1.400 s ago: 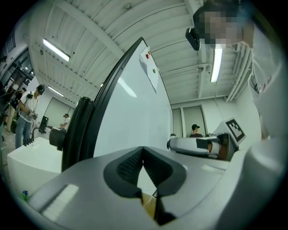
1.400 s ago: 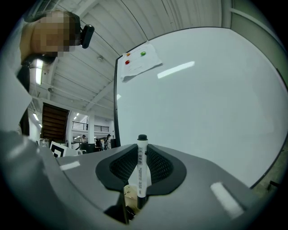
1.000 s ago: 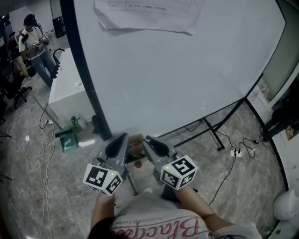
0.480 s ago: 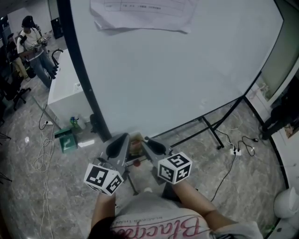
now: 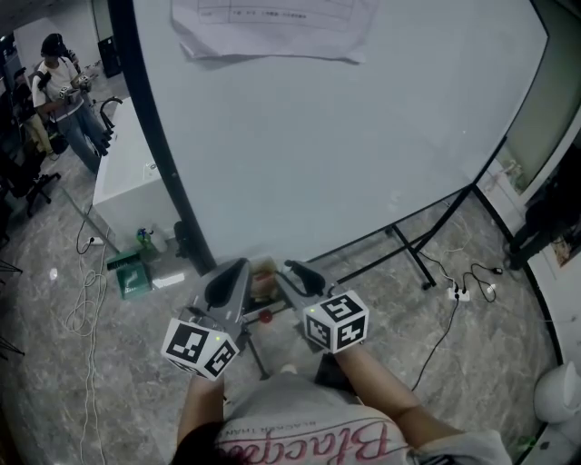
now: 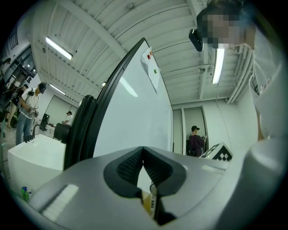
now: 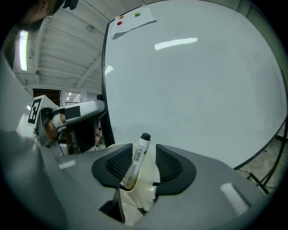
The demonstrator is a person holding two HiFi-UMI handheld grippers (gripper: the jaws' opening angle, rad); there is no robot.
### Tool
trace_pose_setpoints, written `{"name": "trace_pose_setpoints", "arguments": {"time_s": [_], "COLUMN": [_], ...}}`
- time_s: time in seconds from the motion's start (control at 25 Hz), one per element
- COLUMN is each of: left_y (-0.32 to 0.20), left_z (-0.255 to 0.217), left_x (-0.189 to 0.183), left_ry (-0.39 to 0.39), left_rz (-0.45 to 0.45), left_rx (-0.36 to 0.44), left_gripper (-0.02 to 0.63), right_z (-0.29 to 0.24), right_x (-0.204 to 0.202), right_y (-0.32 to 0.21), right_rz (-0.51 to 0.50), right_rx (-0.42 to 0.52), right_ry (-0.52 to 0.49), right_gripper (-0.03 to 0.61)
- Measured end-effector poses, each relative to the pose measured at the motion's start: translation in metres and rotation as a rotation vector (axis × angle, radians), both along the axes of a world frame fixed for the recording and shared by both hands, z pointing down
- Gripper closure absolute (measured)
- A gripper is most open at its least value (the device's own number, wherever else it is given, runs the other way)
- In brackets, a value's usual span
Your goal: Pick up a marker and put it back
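A white marker (image 7: 137,159) with a black cap stands tilted in a cream holder (image 7: 145,191) at the foot of the whiteboard (image 5: 345,136). My right gripper (image 7: 144,150) straddles it and its jaws are opening. The marker leans toward the left pad, and a gap shows on its right side. In the head view the right gripper (image 5: 290,270) and the left gripper (image 5: 240,266) flank the holder (image 5: 263,274). In the left gripper view the left gripper (image 6: 143,150) is shut with nothing in it. Below its tips I see a marker (image 6: 153,204) through the gap.
A paper sheet (image 5: 272,27) hangs at the top of the board. The board's stand legs (image 5: 408,250) and cables (image 5: 463,292) lie to the right on the floor. A white cabinet (image 5: 127,173), a green box (image 5: 134,274) and a person (image 5: 59,82) are at the left.
The right gripper's marker cube has shifted a little left and toward the board. The left gripper has stayed in place.
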State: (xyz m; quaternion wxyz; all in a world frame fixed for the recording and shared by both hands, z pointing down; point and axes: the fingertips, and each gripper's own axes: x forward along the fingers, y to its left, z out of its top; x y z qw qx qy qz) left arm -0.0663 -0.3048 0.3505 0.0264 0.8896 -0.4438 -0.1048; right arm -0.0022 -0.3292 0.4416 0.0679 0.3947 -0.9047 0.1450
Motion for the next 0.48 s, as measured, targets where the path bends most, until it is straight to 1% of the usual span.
{"name": "trace_pose_setpoints", "arguments": {"time_s": [0.04,0.2,0.36,0.48], "left_y": [0.0,0.0,0.0,0.001], "left_z": [0.0,0.0,-0.001,-0.003], "left_x": [0.0,-0.003,-0.005,-0.006], "left_ry": [0.002,0.008,0.013,0.016], "left_rz": [0.0,-0.003,-0.005,-0.006], "left_rx": [0.002,0.004,0.007,0.012], "left_gripper": [0.614,0.614,0.614,0.614], "right_z": [-0.001,-0.02,-0.051,-0.073], "right_x": [0.001,0.011,0.025,0.035], "right_y": [0.0,0.001,0.006,0.013], "right_rz": [0.005,0.017,0.023,0.02], "right_rx": [-0.002,0.019,0.094,0.175], "right_ry": [-0.008,-0.09,-0.131,-0.104], "right_gripper": [0.426,0.402,0.407,0.424]}}
